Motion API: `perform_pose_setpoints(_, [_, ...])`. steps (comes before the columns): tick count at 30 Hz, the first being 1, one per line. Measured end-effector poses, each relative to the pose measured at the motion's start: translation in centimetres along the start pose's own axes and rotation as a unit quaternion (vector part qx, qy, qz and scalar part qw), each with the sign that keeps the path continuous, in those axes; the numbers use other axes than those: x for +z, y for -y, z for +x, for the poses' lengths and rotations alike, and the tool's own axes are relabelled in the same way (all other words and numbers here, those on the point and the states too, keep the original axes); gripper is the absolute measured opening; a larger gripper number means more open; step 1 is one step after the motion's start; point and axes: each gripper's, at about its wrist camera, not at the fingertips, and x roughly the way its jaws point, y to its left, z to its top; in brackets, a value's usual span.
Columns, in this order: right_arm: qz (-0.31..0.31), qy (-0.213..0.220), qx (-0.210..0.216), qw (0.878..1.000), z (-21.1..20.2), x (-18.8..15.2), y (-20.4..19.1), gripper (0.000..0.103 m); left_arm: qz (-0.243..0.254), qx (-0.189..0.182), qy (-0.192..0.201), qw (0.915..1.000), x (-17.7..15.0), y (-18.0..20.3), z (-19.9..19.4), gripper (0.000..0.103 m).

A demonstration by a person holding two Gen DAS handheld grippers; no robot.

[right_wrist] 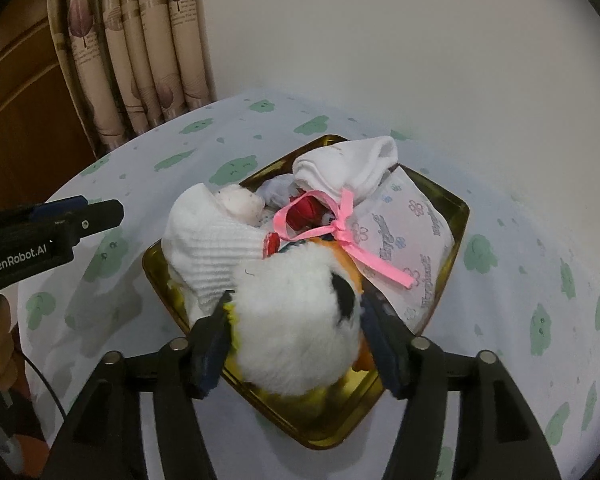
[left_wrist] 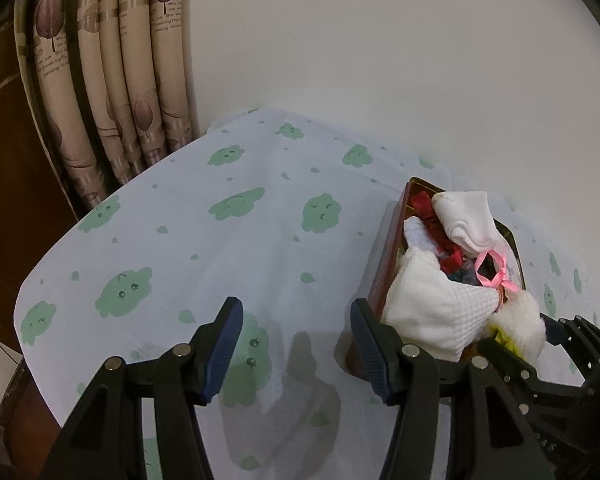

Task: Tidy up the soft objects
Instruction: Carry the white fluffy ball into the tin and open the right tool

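Observation:
A gold metal tin [right_wrist: 458, 216] stands on the bed, filled with soft things: white socks [right_wrist: 352, 168], a white waffle cloth [right_wrist: 208, 248], a pink ribbon [right_wrist: 340, 232], a red item [right_wrist: 306, 210] and a printed tissue pack [right_wrist: 404, 232]. My right gripper [right_wrist: 296, 316] is shut on a white plush toy [right_wrist: 296, 320] with a black spot and orange parts, held over the tin's near end. My left gripper [left_wrist: 296, 344] is open and empty above the sheet, just left of the tin [left_wrist: 392, 240]. The plush [left_wrist: 520, 320] shows at its right.
The bed is covered with a white sheet with green cloud faces [left_wrist: 236, 204]. Beige patterned curtains [left_wrist: 112, 80] hang at the back left by a wooden panel [left_wrist: 8, 200]. A plain white wall [left_wrist: 380, 40] runs behind the bed.

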Motion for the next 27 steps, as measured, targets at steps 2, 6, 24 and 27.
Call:
perform_pose_setpoints(2, [0.002, 0.001, 0.003, 1.0, -0.2, -0.3, 0.1, 0.065, 0.0, 0.002, 0.002, 1.0, 0.0, 0.0, 0.0, 0.057])
perform_pose_setpoints(6, [-0.002, 0.007, 0.003, 1.0, -0.8, -0.3, 0.0, 0.067, 0.001, -0.001, 0.002, 1.0, 0.1, 0.1, 0.0, 0.057])
perform_pose_setpoints(24, [0.07, 0.009, -0.056, 0.996, -4.5, -1.4, 0.8, 0.095, 0.043, -0.004, 0.01, 0.999, -1.1, 2.4, -0.8, 0.057])
perform_pose_setpoints(27, [0.09, 0.006, -0.077, 0.993, -5.1, -1.8, 1.0, 0.095, 0.057, -0.001, 0.015, 0.9983, -1.5, 3.0, -1.1, 0.057])
